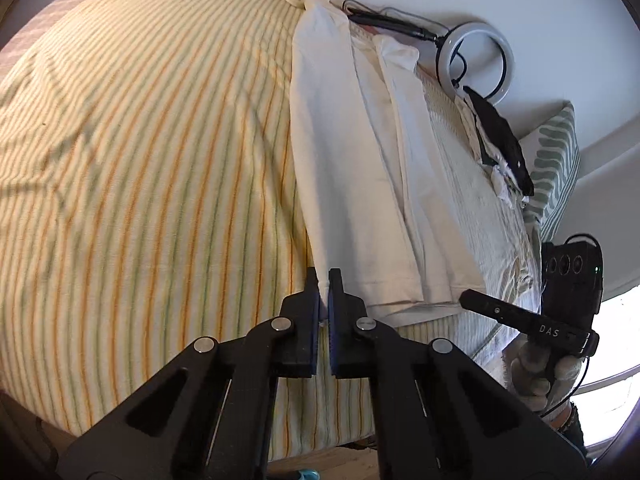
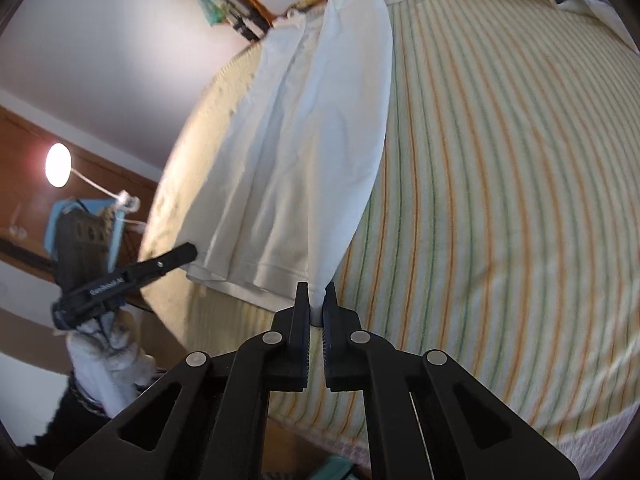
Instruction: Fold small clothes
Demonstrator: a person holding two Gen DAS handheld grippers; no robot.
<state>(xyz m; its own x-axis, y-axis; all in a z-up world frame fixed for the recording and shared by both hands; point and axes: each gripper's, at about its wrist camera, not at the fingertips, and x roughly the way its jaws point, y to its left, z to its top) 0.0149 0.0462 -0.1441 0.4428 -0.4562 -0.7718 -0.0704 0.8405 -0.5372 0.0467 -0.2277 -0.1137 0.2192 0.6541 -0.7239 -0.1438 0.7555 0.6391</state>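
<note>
A long white garment lies stretched out on the striped bedspread, with its hem towards me. My left gripper is shut on the hem's left corner, and white cloth shows between its pads. Side-on at the hem's other corner is my right gripper, held by a gloved hand. In the right wrist view, my right gripper is shut on a bunched corner of the garment, which rises slightly off the bedspread. My left gripper reaches the far hem corner there.
A ring light leans against the wall beyond the bed. Dark and white clothes are piled by a green patterned pillow at the bed's right edge. A lit lamp and wooden furniture stand off to the left of the bed.
</note>
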